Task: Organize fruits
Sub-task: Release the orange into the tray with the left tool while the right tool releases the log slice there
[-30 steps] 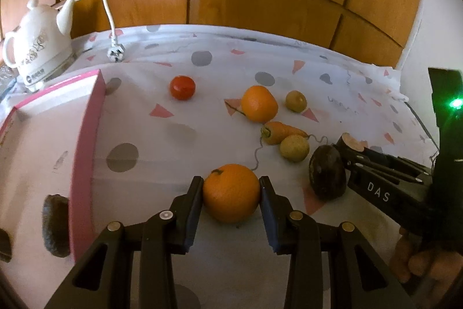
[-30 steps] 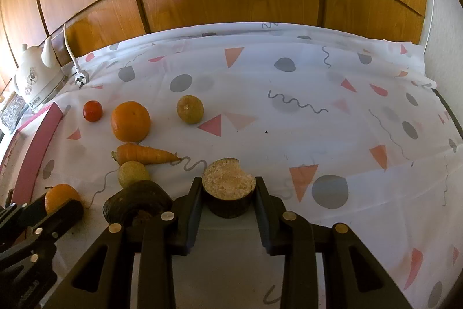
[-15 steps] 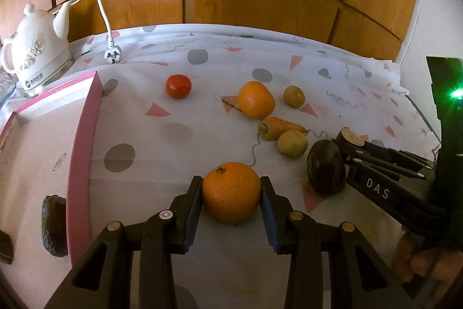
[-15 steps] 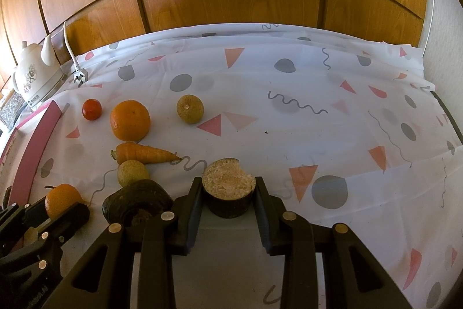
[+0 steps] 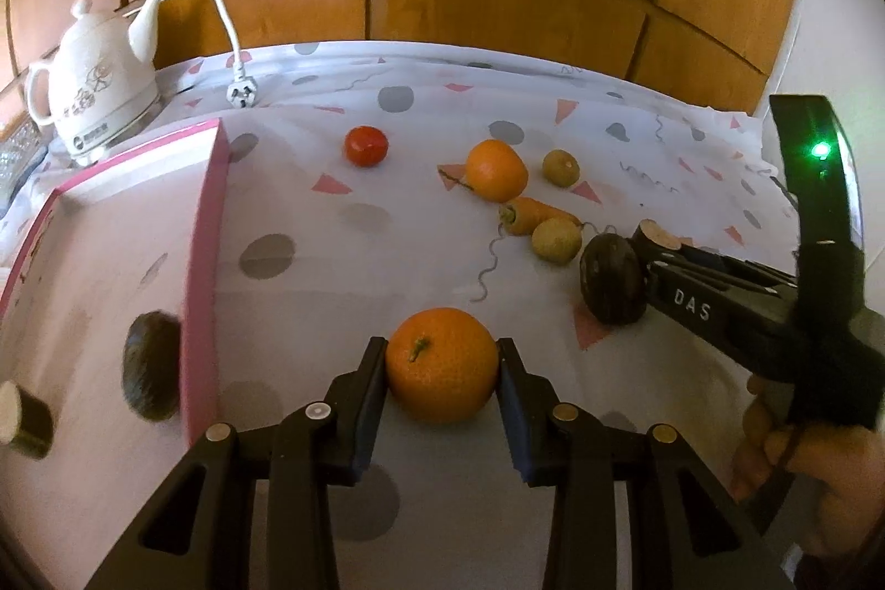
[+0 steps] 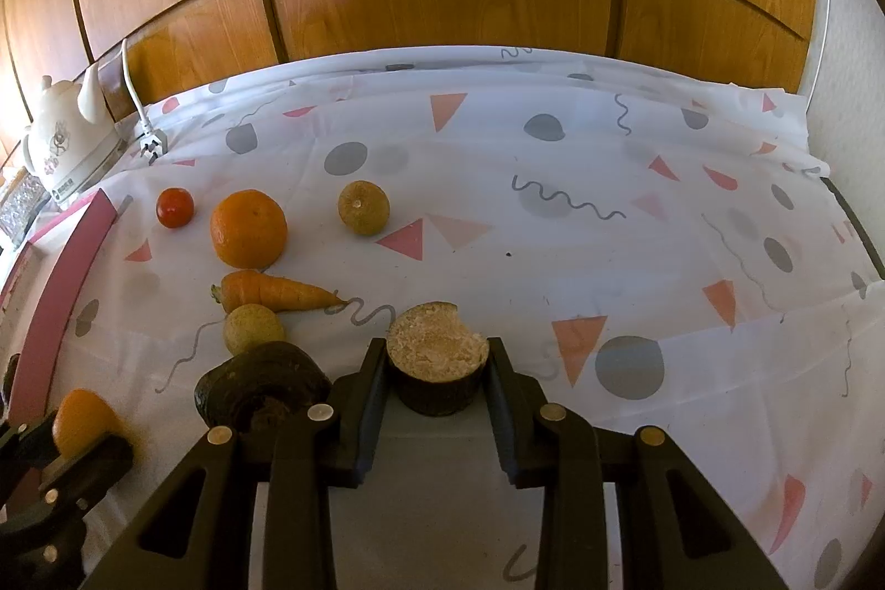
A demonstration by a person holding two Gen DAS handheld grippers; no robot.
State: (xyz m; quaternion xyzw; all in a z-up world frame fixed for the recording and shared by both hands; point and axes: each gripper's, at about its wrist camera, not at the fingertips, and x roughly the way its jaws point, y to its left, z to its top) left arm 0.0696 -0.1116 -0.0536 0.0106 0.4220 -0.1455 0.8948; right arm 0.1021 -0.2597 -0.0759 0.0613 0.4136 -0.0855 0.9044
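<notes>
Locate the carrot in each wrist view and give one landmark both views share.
Left wrist view: the carrot lies right of centre, just below the loose orange.
Right wrist view: the carrot lies left of centre, again just below that orange.
Shared landmark: the white kettle, far left.

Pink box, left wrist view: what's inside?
Inside the pink-walled box lie a dark oval fruit, blurred, against the right wall, and a dark cut piece with a pale face at the frame edge. The near end falls outside the frame; nothing else is visible.
</notes>
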